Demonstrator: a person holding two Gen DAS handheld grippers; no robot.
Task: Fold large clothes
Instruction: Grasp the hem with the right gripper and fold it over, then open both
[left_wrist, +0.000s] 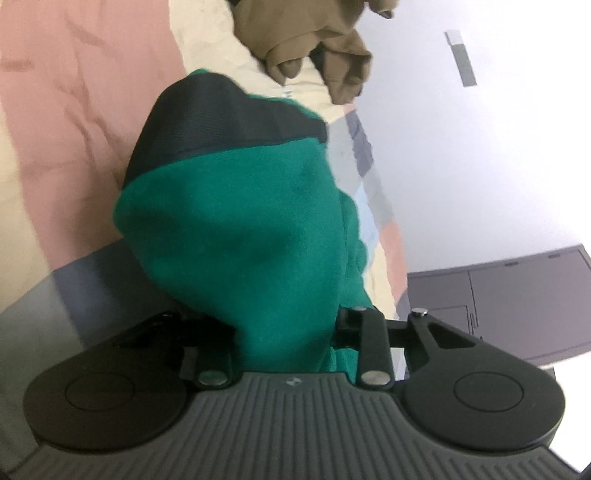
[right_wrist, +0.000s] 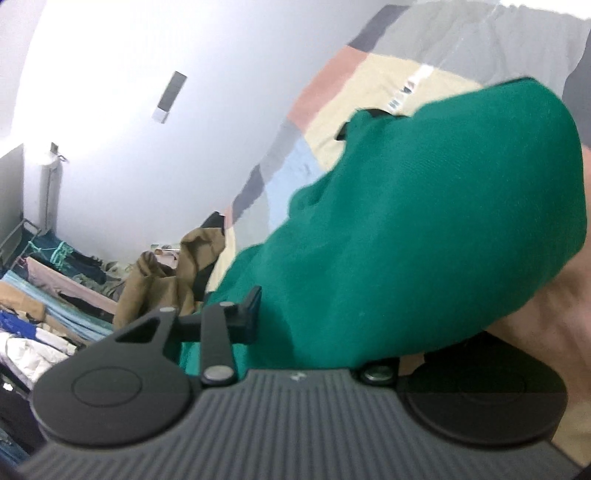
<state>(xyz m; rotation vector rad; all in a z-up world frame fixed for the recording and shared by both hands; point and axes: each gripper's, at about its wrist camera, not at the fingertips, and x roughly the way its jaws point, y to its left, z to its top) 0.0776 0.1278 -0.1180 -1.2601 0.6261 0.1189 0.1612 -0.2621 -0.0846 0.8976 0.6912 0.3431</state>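
A large green garment (left_wrist: 236, 229) with a dark band (left_wrist: 221, 122) hangs bunched from my left gripper (left_wrist: 284, 332), which is shut on it above the bed. The same green garment (right_wrist: 424, 229) fills the right wrist view, draped over my right gripper (right_wrist: 314, 332), which is shut on it. The cloth hides the fingertips of both grippers. One black finger (right_wrist: 247, 310) of the right gripper shows at the cloth's edge.
A patchwork bedspread (left_wrist: 74, 110) in pink, cream, grey and blue lies beneath. A tan garment (left_wrist: 303, 40) lies crumpled on it, also seen in the right wrist view (right_wrist: 162, 284). A dark cabinet (left_wrist: 517, 302) stands by the white wall. Piled clothes (right_wrist: 44, 295) lie at left.
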